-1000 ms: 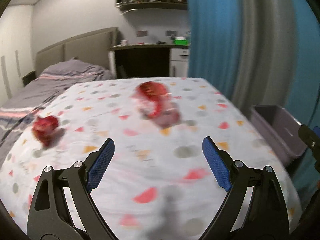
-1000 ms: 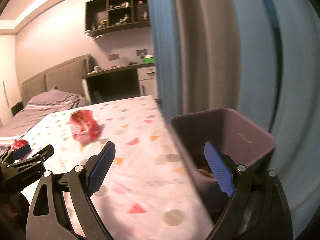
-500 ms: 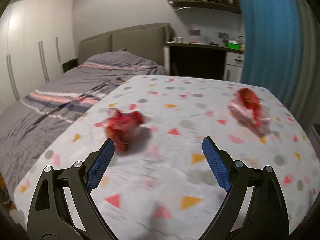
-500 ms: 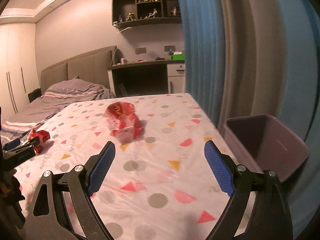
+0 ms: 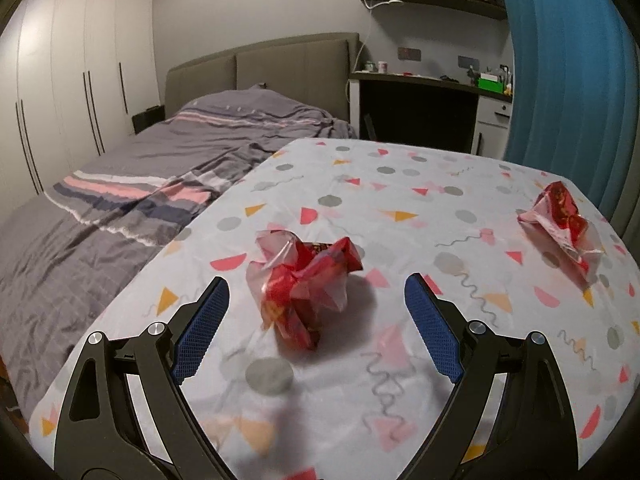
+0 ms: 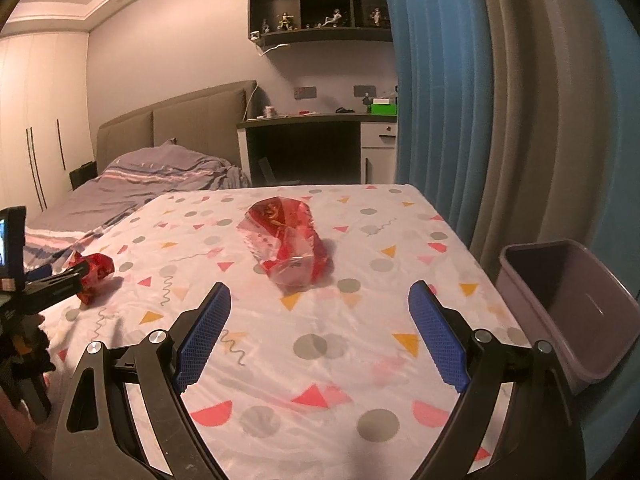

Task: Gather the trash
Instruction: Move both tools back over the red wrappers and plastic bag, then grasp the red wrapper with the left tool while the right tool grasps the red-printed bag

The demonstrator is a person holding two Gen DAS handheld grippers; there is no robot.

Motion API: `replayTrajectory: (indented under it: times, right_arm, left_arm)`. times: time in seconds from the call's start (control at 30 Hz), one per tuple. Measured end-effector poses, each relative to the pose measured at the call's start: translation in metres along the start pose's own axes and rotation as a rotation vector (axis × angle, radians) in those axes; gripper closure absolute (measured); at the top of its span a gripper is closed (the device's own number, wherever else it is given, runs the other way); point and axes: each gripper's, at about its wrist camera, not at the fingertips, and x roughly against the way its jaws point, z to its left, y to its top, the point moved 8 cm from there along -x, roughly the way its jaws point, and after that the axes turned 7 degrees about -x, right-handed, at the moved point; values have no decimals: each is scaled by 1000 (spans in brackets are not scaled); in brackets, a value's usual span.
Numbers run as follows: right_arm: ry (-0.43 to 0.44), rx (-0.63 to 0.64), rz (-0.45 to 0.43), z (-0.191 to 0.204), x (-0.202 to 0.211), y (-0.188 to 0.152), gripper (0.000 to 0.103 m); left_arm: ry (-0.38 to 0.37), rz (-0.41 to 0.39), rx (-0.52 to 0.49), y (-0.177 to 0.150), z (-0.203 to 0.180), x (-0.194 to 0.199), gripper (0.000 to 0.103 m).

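You've got two bits of trash on the patterned tablecloth. A crumpled red wrapper (image 5: 306,280) sits centre frame in your left view, bunched up with clear film sticking out. A second red-and-clear wrapper (image 5: 564,224) lies flatter at right of that view, centre of your right view. The purple bin (image 6: 568,312) sits upright and open at lower right of your right view.

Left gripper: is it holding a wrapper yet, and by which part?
Nothing is held. The left gripper is open around the crumpled red wrapper without touching it.
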Motion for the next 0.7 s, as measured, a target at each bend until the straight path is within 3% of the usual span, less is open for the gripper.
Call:
replayTrajectory:
  times: [0.37,0.5,0.7]
  right_arm:
    - [22,31,23,20,-22,2,16]
    - [28,54,24,26,-31,6,16]
    - [28,59,50,27,-53,9,16]
  left_arm:
    - [-87,93,14,4,-1,-41,18]
    - [-128,167,-28,-2,-12,-56,49]
    - [-140,173,-57,-2,-19,-58,59]
